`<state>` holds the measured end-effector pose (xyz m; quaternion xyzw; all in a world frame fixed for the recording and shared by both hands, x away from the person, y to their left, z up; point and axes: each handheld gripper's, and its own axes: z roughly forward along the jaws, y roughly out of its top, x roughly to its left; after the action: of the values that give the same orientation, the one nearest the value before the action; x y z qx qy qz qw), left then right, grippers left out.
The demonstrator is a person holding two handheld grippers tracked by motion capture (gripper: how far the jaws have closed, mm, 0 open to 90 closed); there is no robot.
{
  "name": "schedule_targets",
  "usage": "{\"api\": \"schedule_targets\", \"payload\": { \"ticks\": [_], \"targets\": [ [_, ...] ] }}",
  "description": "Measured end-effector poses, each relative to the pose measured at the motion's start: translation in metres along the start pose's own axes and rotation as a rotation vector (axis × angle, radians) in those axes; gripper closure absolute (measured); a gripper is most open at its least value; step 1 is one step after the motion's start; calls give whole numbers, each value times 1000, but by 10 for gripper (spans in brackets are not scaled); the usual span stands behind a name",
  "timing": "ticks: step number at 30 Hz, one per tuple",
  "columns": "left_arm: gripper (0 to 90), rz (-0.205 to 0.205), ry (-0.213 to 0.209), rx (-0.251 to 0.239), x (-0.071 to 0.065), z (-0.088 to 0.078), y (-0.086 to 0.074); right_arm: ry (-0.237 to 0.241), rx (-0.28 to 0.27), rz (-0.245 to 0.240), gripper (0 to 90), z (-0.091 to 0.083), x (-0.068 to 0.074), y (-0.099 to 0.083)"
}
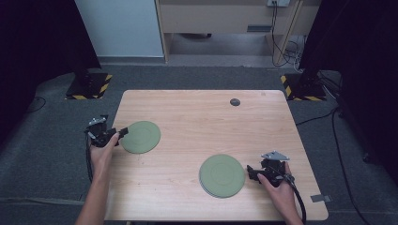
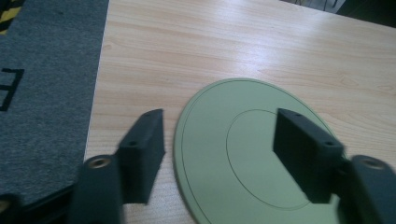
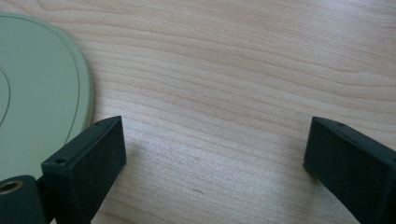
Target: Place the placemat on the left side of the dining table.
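Now, left claw (image 1: 123,132): jaws apart, astride the near edge of the left plate (image 1: 140,137), not pressing it.
Left plate: flat on the tabletop (image 1: 202,117), left of frame centre in the high view.
Right claw (image 1: 251,172): jaws apart over bare wood, gripping nothing.
Right plates (image 1: 222,176): green stack, lower centre-right, just beside the right claw.
Dark disc (image 1: 235,101): upper tabletop, well apart.

Lab, hazard-striped stand bases (image 1: 88,86), floor cables (image 1: 286,49)
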<state>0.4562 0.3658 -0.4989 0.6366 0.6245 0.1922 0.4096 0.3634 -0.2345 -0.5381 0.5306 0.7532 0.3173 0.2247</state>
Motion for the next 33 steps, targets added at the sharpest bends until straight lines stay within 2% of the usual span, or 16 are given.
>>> {"api": "schedule_targets", "payload": {
  "ticks": [4,7,18,24,28,33],
  "targets": [
    [166,46,9,-5,-12,1,5,0,0,0,59,0,0,0],
    [127,83,-1,-11,-26,1,7,0,-1,0,59,0,0,0],
    [61,179,-100,-1,-85,2,12,-1,0,1,59,0,0,0],
    [53,220,-149,13,-110,1,10,-1,0,0,59,0,0,0],
    [54,236,-161,28,-119,3,7,-2,0,1,59,0,0,0],
    [53,243,-163,41,-124,6,4,-1,0,0,59,0,0,0]
  ]
}}
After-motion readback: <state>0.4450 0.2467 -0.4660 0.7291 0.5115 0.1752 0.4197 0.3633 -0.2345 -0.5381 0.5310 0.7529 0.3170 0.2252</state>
